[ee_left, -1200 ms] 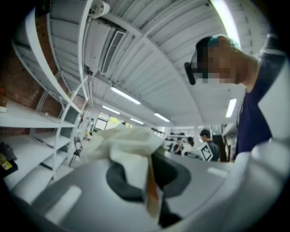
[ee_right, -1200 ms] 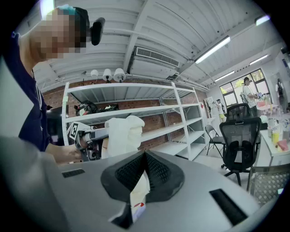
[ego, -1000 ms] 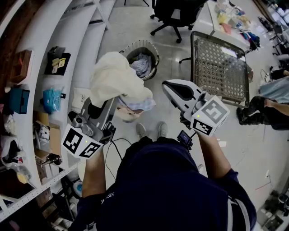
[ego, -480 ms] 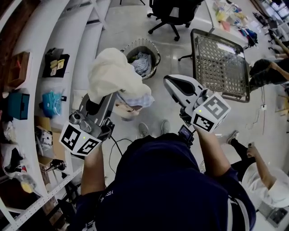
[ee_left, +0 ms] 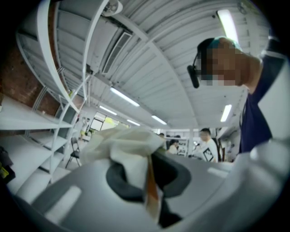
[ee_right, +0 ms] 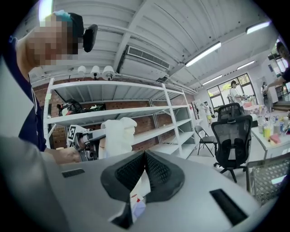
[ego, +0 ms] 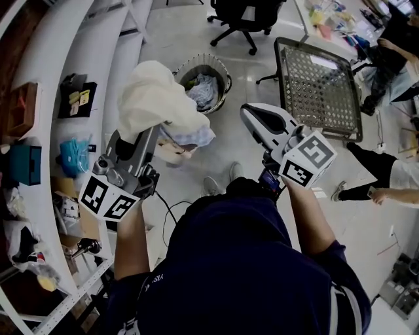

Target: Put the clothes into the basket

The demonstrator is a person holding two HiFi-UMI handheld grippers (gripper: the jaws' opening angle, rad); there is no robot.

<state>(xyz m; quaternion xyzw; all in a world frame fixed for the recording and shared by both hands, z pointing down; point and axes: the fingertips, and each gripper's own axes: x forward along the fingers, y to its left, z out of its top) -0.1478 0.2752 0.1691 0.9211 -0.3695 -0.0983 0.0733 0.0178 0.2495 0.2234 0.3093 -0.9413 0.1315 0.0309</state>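
My left gripper (ego: 149, 134) is shut on a bunched cream garment (ego: 156, 97), which hangs in the air just left of a round wire basket (ego: 223, 67) on the floor. The basket holds pale blue clothes (ego: 205, 91). In the left gripper view the cream garment (ee_left: 122, 147) is pinched between the dark pads and hides the fingertips of the left gripper (ee_left: 146, 179). My right gripper (ego: 249, 112) is shut with nothing in it, to the right of the basket. The right gripper (ee_right: 145, 155) looks toward the cream garment (ee_right: 117, 135) and the left gripper (ee_right: 87, 138).
White shelving (ego: 98, 59) with boxes and small items runs along the left. A metal mesh chair (ego: 319, 91) stands right of the basket, and a black office chair (ego: 243, 13) behind it. A person (ego: 393, 176) is at the right edge. My shoes (ego: 211, 187) are below the basket.
The left gripper with the cream garment has moved up the head view, closer beside the basket. The right gripper shifted a little. The person at the right has moved.
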